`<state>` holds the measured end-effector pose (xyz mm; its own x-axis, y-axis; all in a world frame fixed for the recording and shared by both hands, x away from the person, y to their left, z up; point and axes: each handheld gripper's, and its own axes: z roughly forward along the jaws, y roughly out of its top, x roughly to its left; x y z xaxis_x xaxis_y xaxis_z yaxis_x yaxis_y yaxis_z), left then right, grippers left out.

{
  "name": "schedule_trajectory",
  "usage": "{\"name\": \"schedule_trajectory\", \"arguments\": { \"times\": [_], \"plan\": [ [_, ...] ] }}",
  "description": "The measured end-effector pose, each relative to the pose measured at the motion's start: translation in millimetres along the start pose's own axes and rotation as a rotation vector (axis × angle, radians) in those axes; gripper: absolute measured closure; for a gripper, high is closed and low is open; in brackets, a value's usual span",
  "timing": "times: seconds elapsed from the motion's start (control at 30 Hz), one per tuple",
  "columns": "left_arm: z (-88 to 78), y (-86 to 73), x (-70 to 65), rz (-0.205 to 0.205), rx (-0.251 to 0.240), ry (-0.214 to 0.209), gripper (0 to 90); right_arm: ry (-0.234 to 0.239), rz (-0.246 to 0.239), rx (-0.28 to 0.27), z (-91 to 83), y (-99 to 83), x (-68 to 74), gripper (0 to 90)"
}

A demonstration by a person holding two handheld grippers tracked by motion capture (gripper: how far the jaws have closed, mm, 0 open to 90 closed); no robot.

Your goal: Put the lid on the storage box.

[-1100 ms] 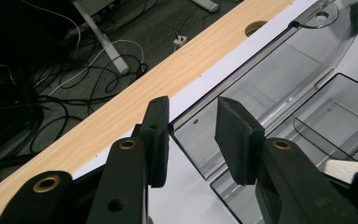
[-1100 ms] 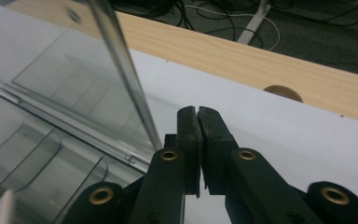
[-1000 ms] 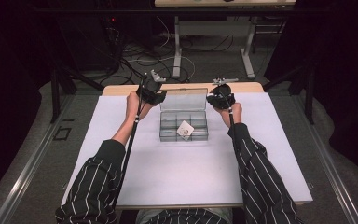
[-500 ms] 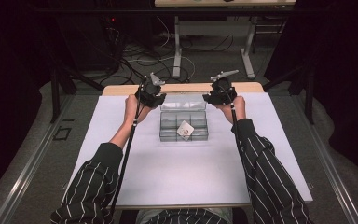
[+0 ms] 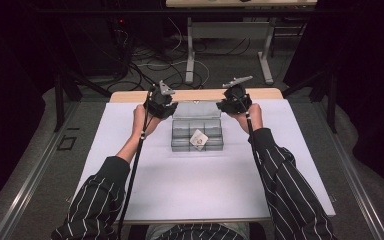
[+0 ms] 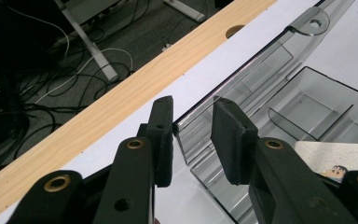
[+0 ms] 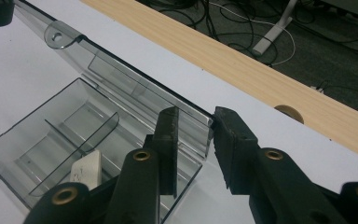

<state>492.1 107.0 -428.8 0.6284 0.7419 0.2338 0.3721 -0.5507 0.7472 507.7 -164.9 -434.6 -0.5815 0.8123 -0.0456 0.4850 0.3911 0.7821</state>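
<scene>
The left gripper (image 6: pixel 192 140) and right gripper (image 7: pixel 195 149) each have jaws apart around a back corner of the lid (image 7: pixel 135 91). The clear box (image 5: pixel 197 131) sits mid-table, lid already up. A small card (image 5: pixel 198 139) lies inside.

Open clear compartment box (image 5: pixel 197 134), mid-table

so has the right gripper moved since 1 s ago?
Yes. In the high view the right gripper has shifted away from the person, toward the table's wooden far edge, and now straddles the back corner of the clear plastic compartment box's open lid.
</scene>
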Motion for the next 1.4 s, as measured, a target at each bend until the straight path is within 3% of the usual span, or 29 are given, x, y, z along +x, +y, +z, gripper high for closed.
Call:
{"name": "schedule_trajectory", "arguments": {
  "times": [0.3, 0.4, 0.43, 0.57, 0.87, 1.0, 1.03, 1.1, 1.4],
  "plan": [
    [-4.1, -7.5, -7.0, 0.013, -0.015, 0.001, 69.3, -0.014, -0.015, -0.003, -6.0, -7.1, 7.3, 72.0],
    [-5.4, -10.8, -9.6, -0.006, -0.017, -0.01, 68.9, -0.015, -0.023, -0.005, -7.7, -9.8, 9.3, 71.8],
    [-5.7, -11.5, -9.3, 0.01, -0.021, -0.009, 68.7, -0.014, -0.028, -0.004, -8.4, -10.6, 10.1, 71.7],
    [-6.8, -15.9, -13.0, 0.012, -0.019, -0.018, 67.7, -0.013, -0.032, -0.006, -10.3, -13.6, 13.1, 70.2],
    [-6.8, -26.9, -21.7, -0.003, -0.028, -0.04, 64.7, -0.019, -0.069, -0.016, -14.4, -25.3, 21.2, 69.0],
    [-7.4, -28.5, -22.1, 0.022, -0.022, -0.039, 63.6, -0.013, -0.068, -0.016, -15.8, -29.5, 22.9, 68.5],
    [-6.4, -29.6, -24.1, 0.001, -0.033, -0.045, 63.3, -0.016, -0.068, -0.018, -15.8, -30.4, 23.4, 68.6],
    [-6.5, -31.3, -25.0, 0.008, -0.028, -0.047, 62.7, -0.011, -0.071, -0.018, -16.5, -32.4, 23.8, 68.4],
    [-6.7, -36.9, -34.7, 0.016, -0.016, -0.024, 59.6, -0.006, -0.09, -0.009, -19.4, -40.2, 28.5, 67.7]
  ]
}}
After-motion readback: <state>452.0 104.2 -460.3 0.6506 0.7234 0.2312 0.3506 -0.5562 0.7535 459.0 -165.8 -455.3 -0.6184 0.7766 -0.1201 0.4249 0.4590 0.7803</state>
